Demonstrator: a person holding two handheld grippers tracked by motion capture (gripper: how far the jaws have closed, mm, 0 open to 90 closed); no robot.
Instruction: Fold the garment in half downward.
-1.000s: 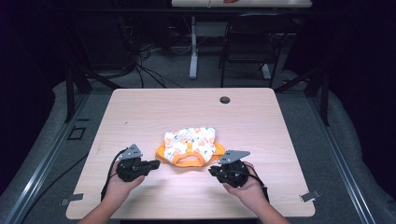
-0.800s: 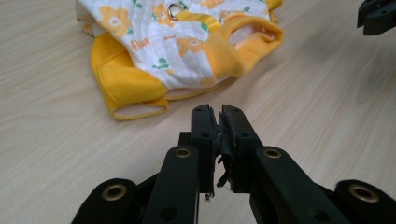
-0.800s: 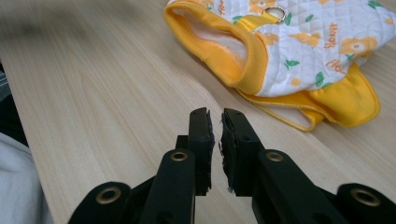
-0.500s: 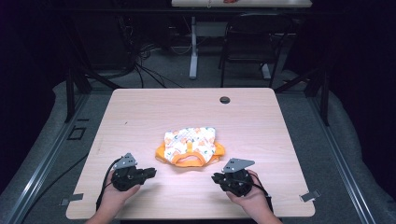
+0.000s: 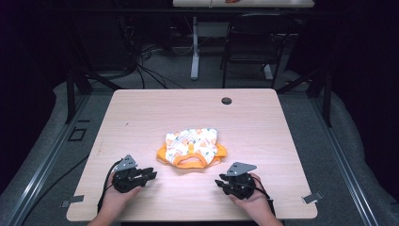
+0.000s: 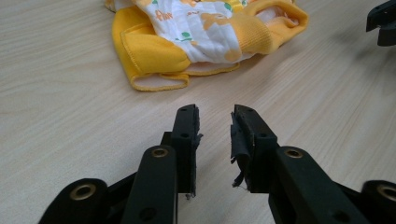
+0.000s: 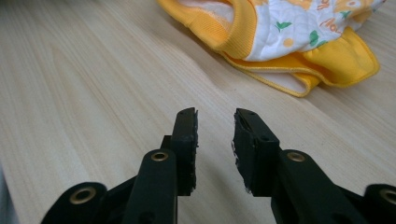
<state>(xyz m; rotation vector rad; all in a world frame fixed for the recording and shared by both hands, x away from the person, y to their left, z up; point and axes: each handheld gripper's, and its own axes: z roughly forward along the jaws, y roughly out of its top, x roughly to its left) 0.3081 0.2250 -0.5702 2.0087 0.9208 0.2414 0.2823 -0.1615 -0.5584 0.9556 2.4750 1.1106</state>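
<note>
Your garment (image 5: 192, 147) lay on the tabletop (image 5: 141, 113), a little nearer your edge than the middle. Your left tongs (image 5: 151, 174) sat before it to the left and your right tongs (image 5: 219, 182) before it to the right, each near but apart from it. A round grommet (image 5: 227, 100) lay behind, near the far edge.

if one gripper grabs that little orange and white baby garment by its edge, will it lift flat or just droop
The garment would probably droop: it lies rumpled in soft folds on the table, so it looks floppy. It is likely light, being thin cloth with a ribbed orange band. Pushed, it would probably bunch up rather than slide whole, since loose layers overlap at its orange hem.
</note>
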